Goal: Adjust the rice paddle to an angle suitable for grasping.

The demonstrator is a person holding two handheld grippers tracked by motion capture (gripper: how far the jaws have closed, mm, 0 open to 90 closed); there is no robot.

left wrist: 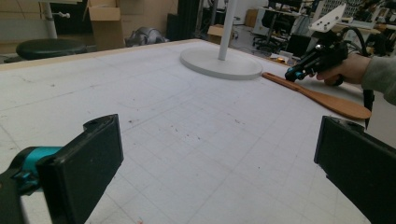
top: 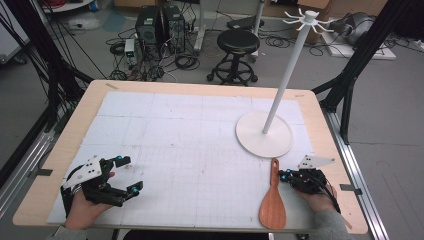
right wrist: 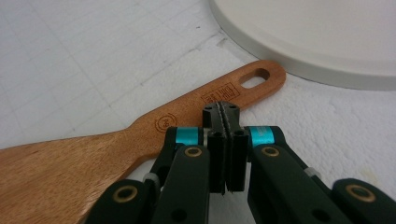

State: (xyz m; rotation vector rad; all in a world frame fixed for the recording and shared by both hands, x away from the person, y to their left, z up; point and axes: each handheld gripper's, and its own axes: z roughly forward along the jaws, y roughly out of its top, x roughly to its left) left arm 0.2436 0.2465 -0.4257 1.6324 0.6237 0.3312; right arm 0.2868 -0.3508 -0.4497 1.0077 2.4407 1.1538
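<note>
Left gripper (top: 126,174) at table's (top: 200,90) near-left corner, jaws wide apart, nothing btwn. Wooden spatula (top: 272,200) lies flat near-right, handle end just by white stand base (top: 264,134). Right gripper (top: 283,175) jaws together, tips at spatula handle, gripping nothing.

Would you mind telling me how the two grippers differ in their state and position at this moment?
The left gripper has its jaws spread wide apart; the right gripper has its jaws pressed shut with nothing between them. The left gripper sits over bare mat at the table's near left; the right gripper's tips are at the handle of the wooden spatula, near the white stand. Both are black with teal accents, carry a grey plate and are held in a hand.
</note>
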